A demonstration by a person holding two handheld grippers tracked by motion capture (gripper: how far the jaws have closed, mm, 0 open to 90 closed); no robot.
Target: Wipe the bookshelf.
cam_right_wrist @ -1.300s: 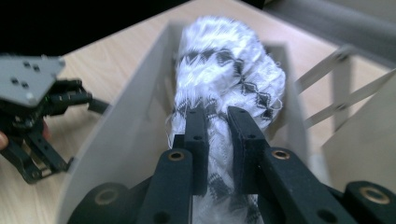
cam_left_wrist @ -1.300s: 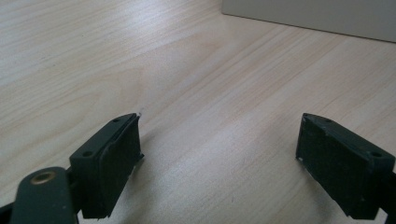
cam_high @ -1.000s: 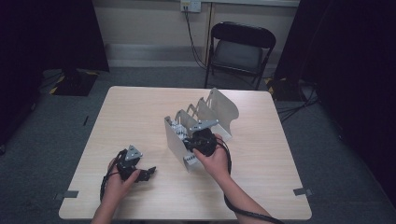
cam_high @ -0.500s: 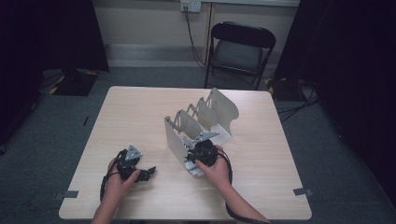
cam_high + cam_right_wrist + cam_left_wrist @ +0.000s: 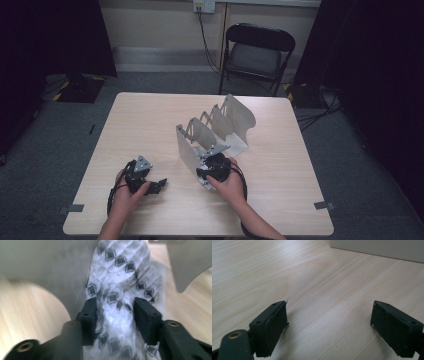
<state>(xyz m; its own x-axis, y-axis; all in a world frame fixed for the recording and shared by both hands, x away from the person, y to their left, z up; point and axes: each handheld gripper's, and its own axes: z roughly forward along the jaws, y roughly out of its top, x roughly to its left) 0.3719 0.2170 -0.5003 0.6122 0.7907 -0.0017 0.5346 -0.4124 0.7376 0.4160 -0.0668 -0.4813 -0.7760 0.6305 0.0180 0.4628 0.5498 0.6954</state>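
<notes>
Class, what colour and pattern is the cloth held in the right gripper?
White cloth with small black diamond marks, clearest in the right gripper view.

chair (image 5: 258,52): black, folding, behind table | wall outlet (image 5: 204,6): cable hanging down | floor: grey carpet

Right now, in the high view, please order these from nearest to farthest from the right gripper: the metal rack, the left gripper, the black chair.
1. The metal rack: right at the right gripper, its front plate just ahead.
2. The left gripper: to the left, near the table's front edge.
3. The black chair: on the floor beyond the far edge of the table.
</notes>
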